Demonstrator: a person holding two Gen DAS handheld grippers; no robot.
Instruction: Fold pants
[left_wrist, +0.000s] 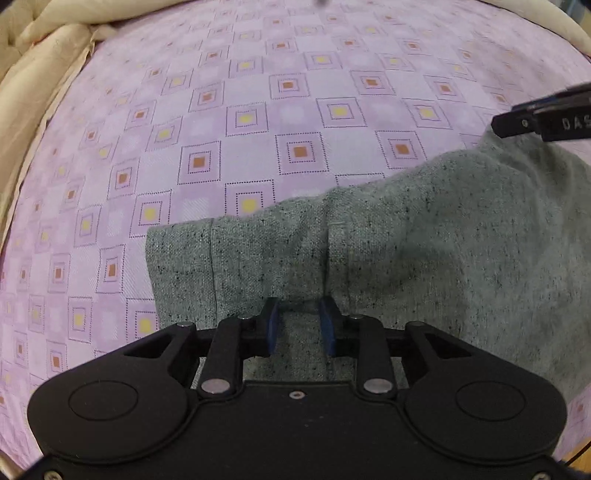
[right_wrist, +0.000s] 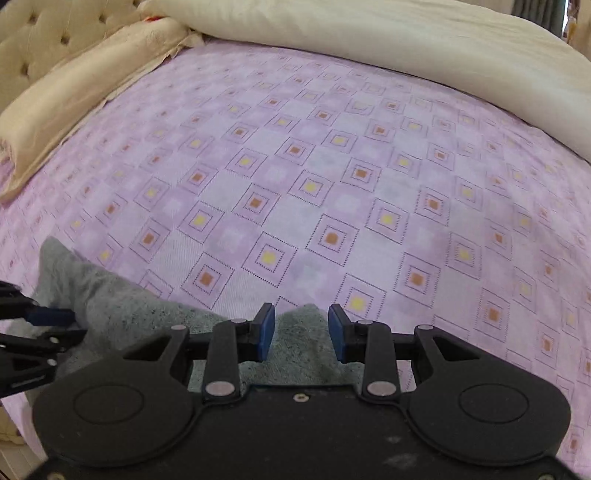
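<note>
The grey speckled pants lie on the bed, spread over a lilac bedsheet printed with small yellow and orange squares; they sit at the near edge of the sheet, one end reaching left to a stitched hem, the rest bunching up toward the right; the left gripper points steeply down over them, its blue pads standing apart with grey cloth showing in the gap and no pad pressing on it, so it looks released; the right gripper hovers over a small raised peak of the same cloth, its pads likewise parted and clear of the fabric on both sides, so it too is released; from the right wrist view the left gripper shows at the far left, over the pants' other end; a cream duvet is heaped along the far side of the bed, with a tufted headboard beyond the cream pillow at the left.
</note>
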